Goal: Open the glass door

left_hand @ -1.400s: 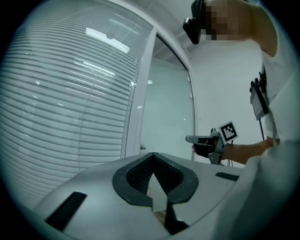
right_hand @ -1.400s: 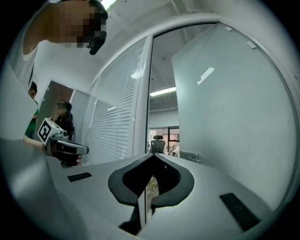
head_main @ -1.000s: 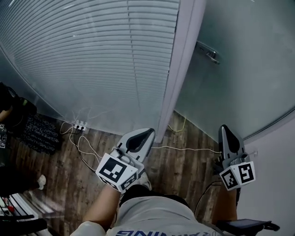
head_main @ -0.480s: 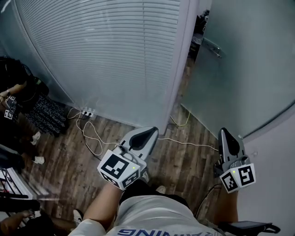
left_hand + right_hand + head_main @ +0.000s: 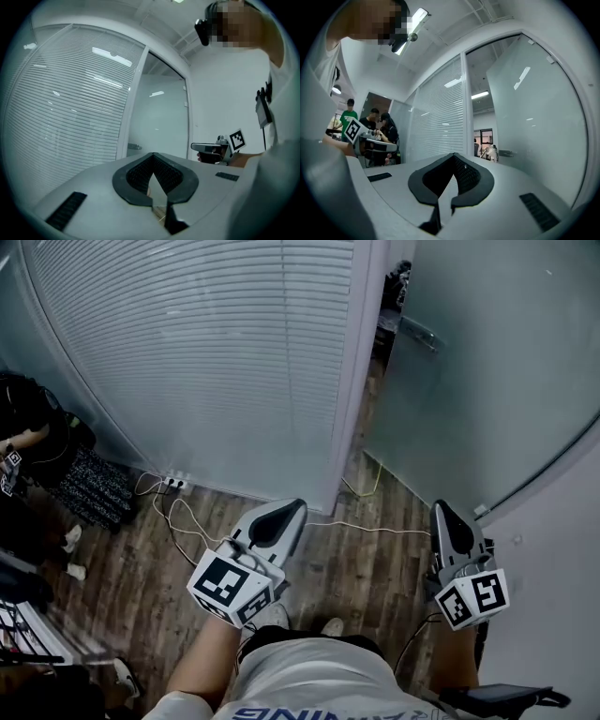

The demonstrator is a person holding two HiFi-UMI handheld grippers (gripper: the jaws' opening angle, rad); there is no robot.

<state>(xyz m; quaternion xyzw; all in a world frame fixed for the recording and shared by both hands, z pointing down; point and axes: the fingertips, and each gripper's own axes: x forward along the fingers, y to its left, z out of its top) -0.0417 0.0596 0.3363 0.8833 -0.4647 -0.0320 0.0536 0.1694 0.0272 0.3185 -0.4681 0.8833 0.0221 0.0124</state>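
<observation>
The frosted glass door (image 5: 487,381) stands at the upper right, its metal handle (image 5: 419,334) high up near the white door post (image 5: 354,381). A dark gap shows between post and door edge. My left gripper (image 5: 298,505) is shut and empty, below the post's foot, apart from it. My right gripper (image 5: 439,507) is shut and empty, low in front of the door and not touching it. In the left gripper view the gripper (image 5: 153,157) faces the door (image 5: 159,122) and handle (image 5: 134,146). In the right gripper view the gripper (image 5: 453,157) faces the gap, with the handle (image 5: 507,152) beyond.
A glass wall with blinds (image 5: 206,352) fills the left. A power strip (image 5: 173,484) and white cables (image 5: 375,526) lie on the wooden floor. People (image 5: 28,437) stay at the far left, also people (image 5: 375,126) in the right gripper view. A white wall (image 5: 562,559) borders the right.
The gap between the post and the door edge has come into view. Both grippers, still shut, have moved across the floor with the person, a little to the left in the picture.
</observation>
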